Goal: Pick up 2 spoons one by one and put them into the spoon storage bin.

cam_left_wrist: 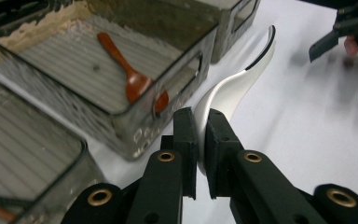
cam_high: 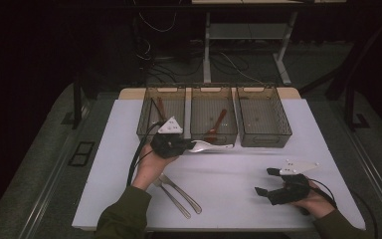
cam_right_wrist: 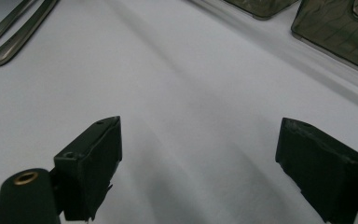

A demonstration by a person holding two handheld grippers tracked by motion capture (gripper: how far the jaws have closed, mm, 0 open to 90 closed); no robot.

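— Over by the front of the middle bin (cam_high: 213, 135), what's the left gripper (cam_high: 185, 145) got?

— A white spoon (cam_high: 208, 146). In the left gripper view the two black jaws are pinched tight on it, the spoon (cam_left_wrist: 233, 86) standing on edge between the pads and curving away toward the far side of the white table (cam_high: 238, 184). From the high view it sticks out to the right of the claw, just in front of the middle bin's near wall, apart from it.

— Anything already in the bins?

— A brown wooden spoon (cam_left_wrist: 130, 74) lies in the middle bin, bowl toward the near wall. The left bin (cam_high: 162, 112) has something brown and thin in it too; I can't make out what. The right bin (cam_high: 263, 117) has a few small specks on its floor.

— And the other hand?

— The right gripper (cam_high: 264, 182) sits low near the table's front right corner, well apart from the spoon. Its jaws are spread wide with nothing but bare tabletop between them; that is plain in the right gripper view.

— What's that by the left forearm?

— Two metal utensils (cam_high: 178, 191), lying side by side on the table just to the right of the sleeve, handles pointing toward the near edge. The right gripper view catches their handle ends (cam_right_wrist: 16, 30) in its upper left corner.
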